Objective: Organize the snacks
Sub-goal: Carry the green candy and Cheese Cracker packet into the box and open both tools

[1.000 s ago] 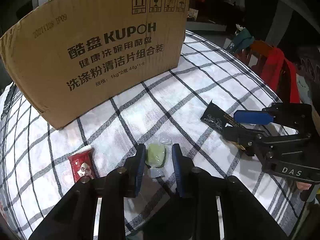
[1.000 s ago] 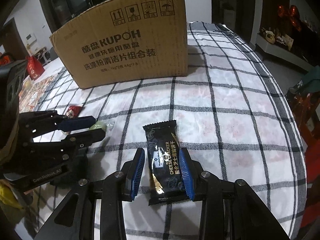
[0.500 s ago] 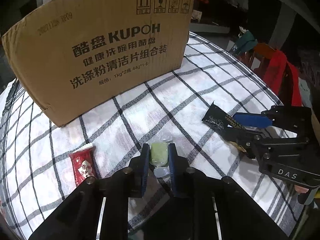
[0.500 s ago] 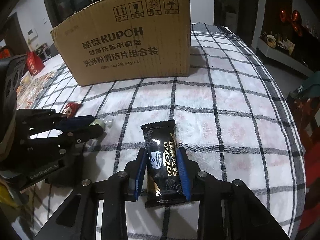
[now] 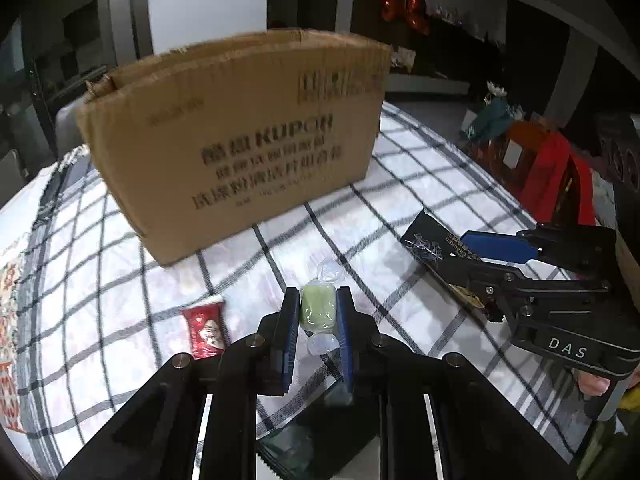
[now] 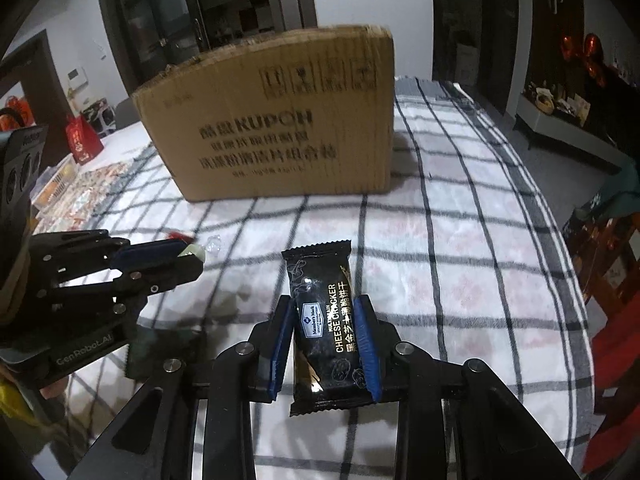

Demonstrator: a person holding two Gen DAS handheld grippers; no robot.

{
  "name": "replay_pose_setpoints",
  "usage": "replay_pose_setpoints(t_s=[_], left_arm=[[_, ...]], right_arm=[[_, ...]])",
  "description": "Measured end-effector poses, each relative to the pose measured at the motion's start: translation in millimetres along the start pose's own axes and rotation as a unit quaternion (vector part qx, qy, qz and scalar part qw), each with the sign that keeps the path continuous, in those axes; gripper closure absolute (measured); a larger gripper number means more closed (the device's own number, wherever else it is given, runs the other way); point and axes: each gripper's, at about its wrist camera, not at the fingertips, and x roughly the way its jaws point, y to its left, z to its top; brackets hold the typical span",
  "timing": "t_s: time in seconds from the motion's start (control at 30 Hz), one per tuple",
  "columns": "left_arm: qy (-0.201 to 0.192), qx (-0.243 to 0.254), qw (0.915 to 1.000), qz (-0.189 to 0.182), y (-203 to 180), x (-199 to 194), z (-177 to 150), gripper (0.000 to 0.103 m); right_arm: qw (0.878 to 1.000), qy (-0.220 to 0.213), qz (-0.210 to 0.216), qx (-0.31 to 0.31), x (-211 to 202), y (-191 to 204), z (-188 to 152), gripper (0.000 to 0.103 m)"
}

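Above the checked bench (image 5: pixel 400 208): left tongs (image 5: pixel 318 312) pinch green candy (image 5: pixel 317 307); right tongs (image 6: pixel 325 330) clamp black cracker packet (image 6: pixel 324 320); box (image 6: pixel 280 120) at 12 o'clock.

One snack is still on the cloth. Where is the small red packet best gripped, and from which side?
Grip the red packet across its narrow middle, from above: it lies flat on the checked tablecloth, long edges bare, clear of the cardboard box.

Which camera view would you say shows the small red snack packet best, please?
The left wrist view: the red snack packet lies whole on the checked tablecloth. In the right wrist view only a sliver peeks above the left gripper.
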Motion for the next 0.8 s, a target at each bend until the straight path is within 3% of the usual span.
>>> replay_pose_setpoints(t_s=[0.8], left_arm=[[-0.128,-0.007,0.9908,0.044,18.4,-92.1,59.1,0.084]], right_arm=[[0.991,-0.13,0.036,-0.016,-66.7,25.7,82.4,0.071]])
